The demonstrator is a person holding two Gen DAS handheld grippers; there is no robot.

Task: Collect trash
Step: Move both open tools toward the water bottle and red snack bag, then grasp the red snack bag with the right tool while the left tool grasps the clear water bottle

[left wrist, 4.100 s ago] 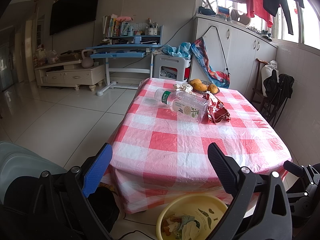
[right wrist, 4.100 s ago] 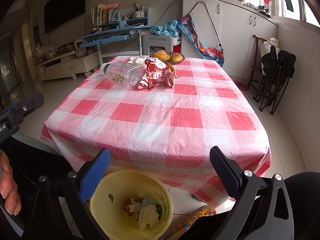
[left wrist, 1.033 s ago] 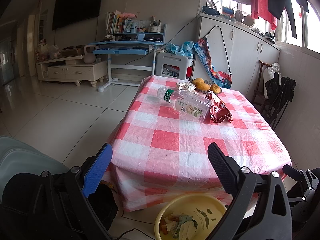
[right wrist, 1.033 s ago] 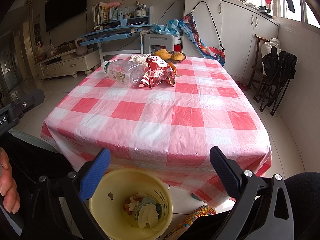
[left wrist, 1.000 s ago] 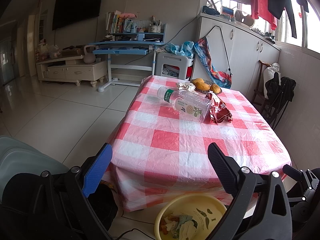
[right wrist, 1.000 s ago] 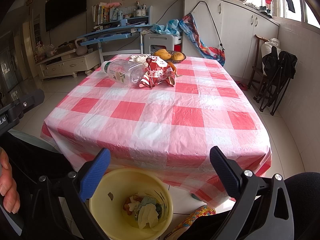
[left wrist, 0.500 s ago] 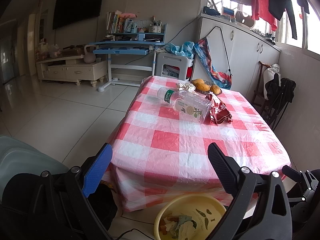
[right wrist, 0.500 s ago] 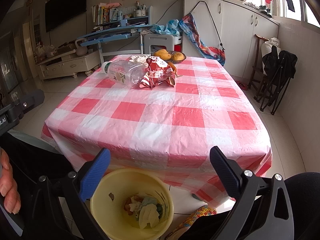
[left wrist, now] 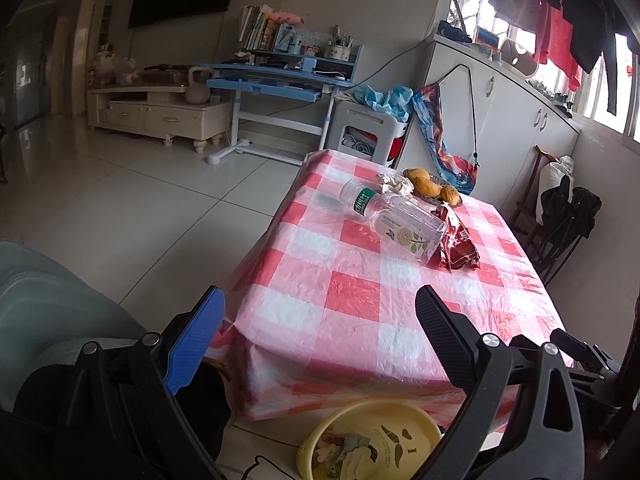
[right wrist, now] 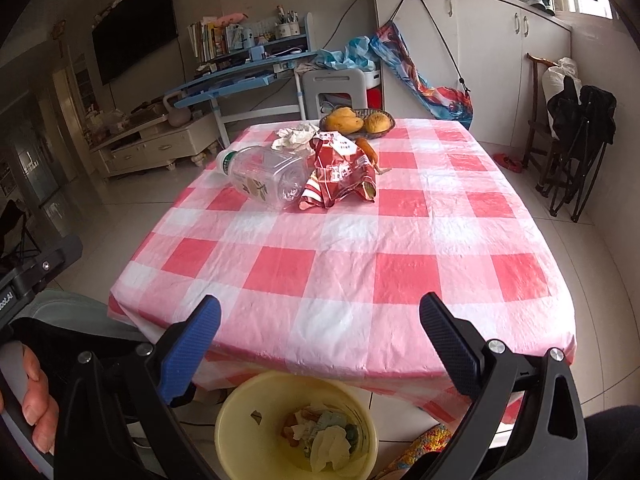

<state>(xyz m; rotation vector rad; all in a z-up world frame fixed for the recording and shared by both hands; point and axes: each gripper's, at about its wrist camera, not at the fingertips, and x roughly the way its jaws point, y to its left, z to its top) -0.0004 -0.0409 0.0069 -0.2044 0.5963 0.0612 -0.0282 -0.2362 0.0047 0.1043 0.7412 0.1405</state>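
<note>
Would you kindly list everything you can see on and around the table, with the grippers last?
Table: one, red-and-white checked cloth, centre.
Plastic bottle: one, clear, lying on its side, far left of the table.
Snack wrapper: one, red, beside the bottle.
Crumpled paper: one, white, behind the bottle.
Fruit basket: one, dark, holding yellow-orange fruit, far edge.
Trash bin: one, yellow, on the floor at the near edge, scraps inside.
Left gripper: open, empty.
Right gripper: open, empty, above the bin.
Hand: one, lower left in the right wrist view.
</note>
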